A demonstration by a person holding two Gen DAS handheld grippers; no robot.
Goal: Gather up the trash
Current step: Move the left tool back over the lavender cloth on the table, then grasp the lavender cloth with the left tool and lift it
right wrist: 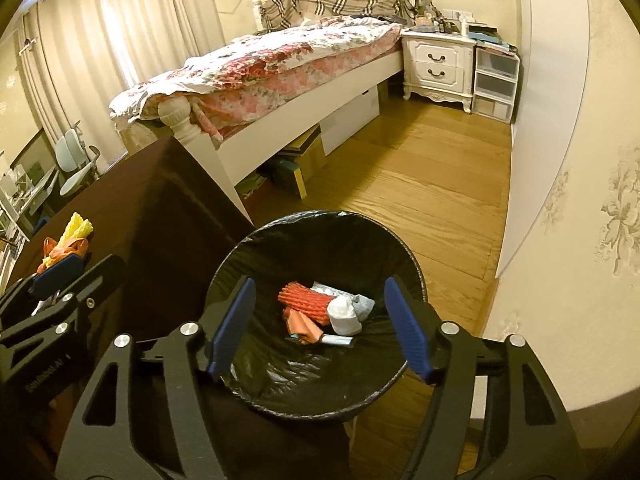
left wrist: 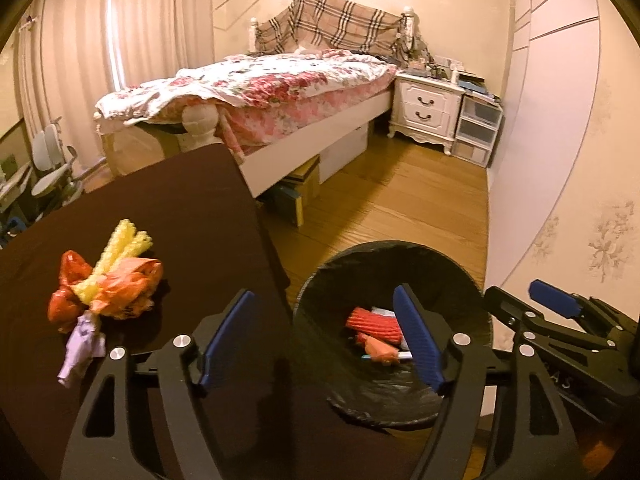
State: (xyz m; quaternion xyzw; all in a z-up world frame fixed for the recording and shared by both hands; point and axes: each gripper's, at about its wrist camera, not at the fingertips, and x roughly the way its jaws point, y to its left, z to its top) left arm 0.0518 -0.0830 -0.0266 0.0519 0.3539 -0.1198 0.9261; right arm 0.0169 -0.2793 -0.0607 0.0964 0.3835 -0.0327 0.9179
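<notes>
A round bin lined with a black bag (left wrist: 400, 252) (right wrist: 320, 220) stands on the floor beside a dark table (left wrist: 160, 208) (right wrist: 160, 208). Inside lie a red foam net (left wrist: 374, 324) (right wrist: 306, 298), a crumpled white wad (right wrist: 344, 312) and other small scraps. On the table sit a yellow foam net (left wrist: 124, 246) (right wrist: 78, 228), an orange plastic bag (left wrist: 128, 284) (right wrist: 60, 254) and a lilac scrap (left wrist: 82, 350). My left gripper (left wrist: 324, 336) hangs open over the table edge and bin rim, nothing between its fingers. My right gripper (right wrist: 320, 324) stands open above the bin, empty.
A bed with a floral quilt (left wrist: 260, 80) (right wrist: 260, 64) fills the far side, boxes under it. A white nightstand (left wrist: 428, 108) (right wrist: 438, 64) and plastic drawers (left wrist: 478, 128) stand by the wall. Wooden floor (left wrist: 400, 200) lies between bed and bin. A desk chair (left wrist: 52, 160) sits far left.
</notes>
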